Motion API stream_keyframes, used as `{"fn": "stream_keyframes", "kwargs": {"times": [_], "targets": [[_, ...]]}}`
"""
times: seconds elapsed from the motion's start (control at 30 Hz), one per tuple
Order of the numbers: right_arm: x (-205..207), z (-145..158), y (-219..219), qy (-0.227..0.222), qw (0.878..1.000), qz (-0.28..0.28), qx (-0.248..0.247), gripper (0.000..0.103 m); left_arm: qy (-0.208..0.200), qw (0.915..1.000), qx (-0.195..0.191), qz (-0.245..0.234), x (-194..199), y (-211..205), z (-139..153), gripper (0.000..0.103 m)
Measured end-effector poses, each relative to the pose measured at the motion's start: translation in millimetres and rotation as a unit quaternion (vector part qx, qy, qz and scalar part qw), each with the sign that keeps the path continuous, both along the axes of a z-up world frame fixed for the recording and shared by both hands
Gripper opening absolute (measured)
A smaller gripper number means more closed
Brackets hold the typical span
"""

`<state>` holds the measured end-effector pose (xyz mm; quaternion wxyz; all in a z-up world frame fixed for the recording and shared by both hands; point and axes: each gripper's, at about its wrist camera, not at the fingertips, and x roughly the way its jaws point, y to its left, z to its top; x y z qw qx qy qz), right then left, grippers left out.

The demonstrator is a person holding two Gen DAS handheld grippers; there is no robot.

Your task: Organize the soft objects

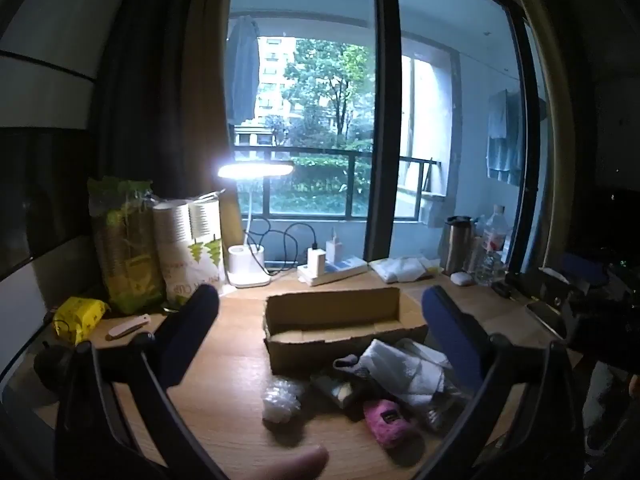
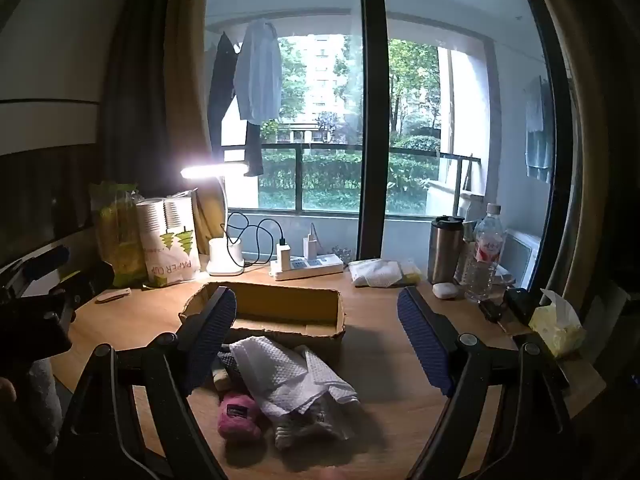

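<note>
Desk, wooden, set against a window; bears everything listed below.

Cardboard box, open-topped and empty as far as can be seen, long axis running left to right across the desk, at mid-depth. Judged the likely receptacle for the soft items.

Heap of soft objects, lying on the desk against the box's near wall:
- white towel, waffle-textured, crumpled, draped over the rest; largest of the heap, its length running from back left to front right in the right wrist view.
- grey knitted item, partly under the towel; kind cannot be told.
- pink plush piece, with a dark label, at the heap's near left.
- clear crinkled plastic wad, just left of the heap, apart from it.

Left gripper: jaws spread wide, nothing between the pads, touching nothing. Heap lies ahead, below, and toward its right finger.

Right gripper: jaws likewise well apart, empty, touching nothing. Heap lies ahead and below, toward its left finger; towel sits nearly between the fingers' lines. By judgement, this hand is the better lined up on the towel, the left nearer the plastic wad.

Background goods, untouched: lit desk lamp, paper-cup packs, power strip, tumbler, water bottle, tissue pack.
</note>
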<state>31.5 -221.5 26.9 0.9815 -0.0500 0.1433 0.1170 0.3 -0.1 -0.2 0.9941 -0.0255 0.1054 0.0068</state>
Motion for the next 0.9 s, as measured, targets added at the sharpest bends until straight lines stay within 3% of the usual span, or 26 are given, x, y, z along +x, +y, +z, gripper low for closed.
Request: {"fn": "stream_keyframes", "kwargs": {"times": [0.17, 0.33, 0.4, 0.9], "targets": [[-1, 0, 1, -0.003, 1.0, -0.002, -0.009, 0.086, -0.007, 0.9999, 0.008, 0.005, -10, -10, -3, 0.102], [0, 0, 6, 0.003, 1.0, 0.001, -0.008, 0.086, 0.005, 0.9999, -0.015, 0.006, -9, -8, -5, 0.102], [3, 1, 9, 0.004, 1.0, 0.002, -0.01, 0.086, 0.012, 0.9995, -0.031, 0.0, -5, 12, -2, 0.102], [-1, -3, 3, 0.011, 1.0, 0.006, -0.002, 0.086, 0.015, 0.9995, -0.028, -0.003, -6, 11, -5, 0.102]]}}
